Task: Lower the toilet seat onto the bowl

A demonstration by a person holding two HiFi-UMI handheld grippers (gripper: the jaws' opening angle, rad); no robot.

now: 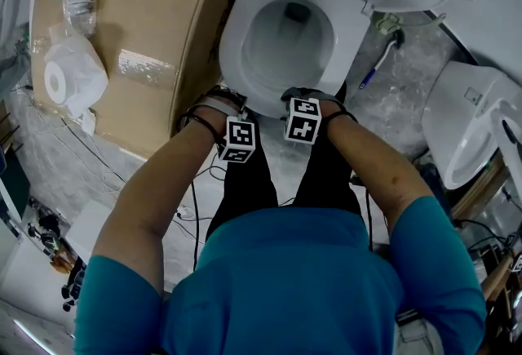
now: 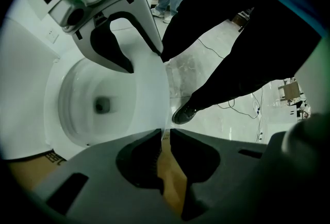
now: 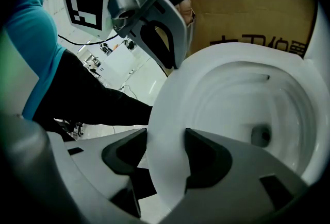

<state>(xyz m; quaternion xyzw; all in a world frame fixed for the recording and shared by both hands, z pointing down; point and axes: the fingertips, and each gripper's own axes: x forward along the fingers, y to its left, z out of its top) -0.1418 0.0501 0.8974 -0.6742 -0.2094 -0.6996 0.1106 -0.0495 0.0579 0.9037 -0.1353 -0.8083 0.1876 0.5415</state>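
Right claw [image 3: 166, 138] tight on toilet seat [image 3: 172, 91], left claw [image 2: 165, 134] too; both grips hidden in head view.

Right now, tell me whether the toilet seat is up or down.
Down or nearly: the toilet seat lies flat around the bowl opening. Contact with the rim: cannot tell.

Cut-off dark characters on cardboard box [image 3: 247, 1], unreadable, square markers on left gripper [image 3: 172, 63], right gripper [image 2: 145, 62]
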